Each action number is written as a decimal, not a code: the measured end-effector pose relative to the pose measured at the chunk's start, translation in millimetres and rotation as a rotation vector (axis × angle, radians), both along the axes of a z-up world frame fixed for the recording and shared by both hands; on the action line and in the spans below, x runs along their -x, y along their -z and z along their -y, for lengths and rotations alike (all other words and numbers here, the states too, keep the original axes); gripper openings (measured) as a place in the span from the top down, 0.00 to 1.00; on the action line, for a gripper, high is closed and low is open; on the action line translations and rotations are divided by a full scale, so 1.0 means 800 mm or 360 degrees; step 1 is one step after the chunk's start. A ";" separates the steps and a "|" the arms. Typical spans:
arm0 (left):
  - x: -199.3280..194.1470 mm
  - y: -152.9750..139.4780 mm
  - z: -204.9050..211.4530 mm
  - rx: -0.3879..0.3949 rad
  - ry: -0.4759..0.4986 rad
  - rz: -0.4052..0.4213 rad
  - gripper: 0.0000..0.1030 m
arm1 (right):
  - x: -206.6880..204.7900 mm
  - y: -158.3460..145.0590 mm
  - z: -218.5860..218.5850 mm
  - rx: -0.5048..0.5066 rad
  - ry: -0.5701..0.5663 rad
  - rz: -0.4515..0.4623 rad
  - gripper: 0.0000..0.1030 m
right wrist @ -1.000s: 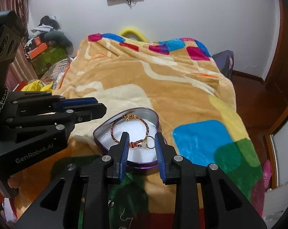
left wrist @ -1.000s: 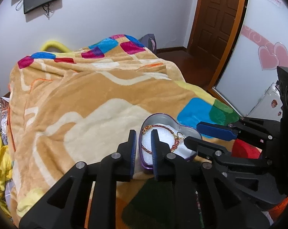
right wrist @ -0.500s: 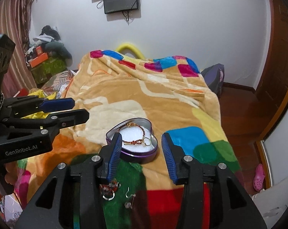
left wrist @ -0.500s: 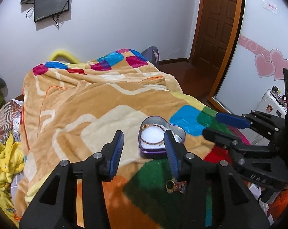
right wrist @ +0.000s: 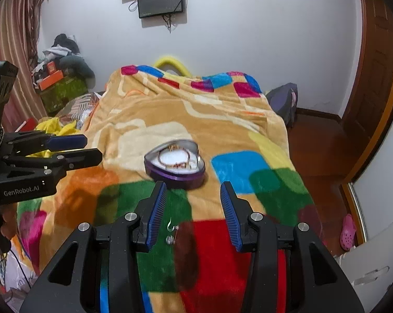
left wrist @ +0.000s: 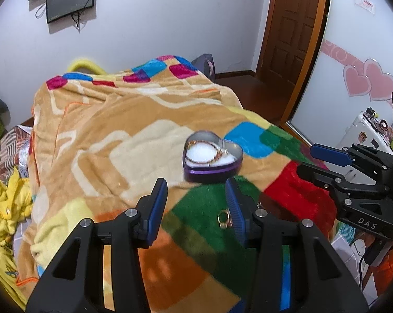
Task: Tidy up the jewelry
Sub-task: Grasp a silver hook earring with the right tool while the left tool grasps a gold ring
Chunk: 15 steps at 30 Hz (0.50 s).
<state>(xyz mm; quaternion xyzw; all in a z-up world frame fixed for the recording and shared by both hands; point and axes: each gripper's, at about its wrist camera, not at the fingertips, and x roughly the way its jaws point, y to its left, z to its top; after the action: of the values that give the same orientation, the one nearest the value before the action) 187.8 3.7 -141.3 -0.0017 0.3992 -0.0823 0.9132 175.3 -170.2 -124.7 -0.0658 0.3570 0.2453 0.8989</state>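
Compared with a second ago, both tools are seen drawn back and up from the heart-shaped tin (left wrist: 212, 156), which was then right at their fingertips and now lies well ahead of them. The left gripper (left wrist: 196, 203) and the right gripper (right wrist: 193, 207) were nearly closed over the tin then; both are now spread apart with nothing gripped, only blanket showing between the blue pads. The bracelet (right wrist: 174, 157) is left lying on the white lining inside the tin. A gold ring (left wrist: 223, 219) is now uncovered on a green patch, just beside the left gripper's right finger, and an earring hook (right wrist: 170, 225) is seen between the right gripper's fingers, lying loose on the blanket (right wrist: 196, 120). The tin is set on this patchwork blanket of tan, cream, green, red and blue, spread over a bed. Beyond the tools a white wall is seen with a mounted screen (right wrist: 160, 0), a wooden door (left wrist: 293, 31) to the right, and yellow clothes (left wrist: 3, 208) to the left.
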 end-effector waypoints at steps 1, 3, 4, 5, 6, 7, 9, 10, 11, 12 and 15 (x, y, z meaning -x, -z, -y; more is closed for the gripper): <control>0.003 0.005 0.001 0.0002 0.0003 -0.0015 0.56 | 0.002 0.003 0.001 0.0003 0.0000 -0.0009 0.62; 0.007 0.015 0.003 -0.0001 0.0011 -0.0045 0.56 | 0.006 0.012 0.003 0.0007 -0.0004 -0.0033 0.62; 0.008 0.019 0.003 -0.0002 0.0014 -0.0056 0.56 | 0.008 0.016 0.004 0.0008 -0.0005 -0.0045 0.62; 0.010 0.024 0.004 -0.0001 0.0018 -0.0072 0.56 | 0.011 0.019 0.005 0.0008 -0.0005 -0.0054 0.62; 0.011 0.029 0.005 0.0001 0.0022 -0.0087 0.56 | 0.012 0.023 0.005 0.0007 -0.0007 -0.0067 0.62; 0.013 0.035 0.005 0.0005 0.0027 -0.0108 0.56 | 0.013 0.028 0.005 0.0008 -0.0011 -0.0080 0.62; 0.013 0.045 0.005 0.0015 0.0034 -0.0142 0.56 | 0.017 0.036 0.004 0.0015 -0.0019 -0.0103 0.62; 0.013 0.051 0.007 0.0021 0.0039 -0.0161 0.56 | 0.018 0.041 0.003 0.0020 -0.0024 -0.0116 0.62; 0.013 0.057 0.008 0.0028 0.0045 -0.0182 0.56 | 0.019 0.046 0.002 0.0025 -0.0028 -0.0131 0.62; 0.014 0.063 0.009 0.0036 0.0053 -0.0202 0.56 | 0.020 0.050 0.001 0.0028 -0.0031 -0.0143 0.62; 0.012 0.078 0.011 0.0060 0.0070 -0.0252 0.56 | 0.023 0.064 0.000 0.0031 -0.0045 -0.0193 0.62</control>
<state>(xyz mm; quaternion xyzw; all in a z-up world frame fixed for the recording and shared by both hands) 177.9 -5.4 -203.4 -0.0167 0.4685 -0.1095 0.8765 156.6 -169.9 -176.2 -0.0646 0.4121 0.2579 0.8715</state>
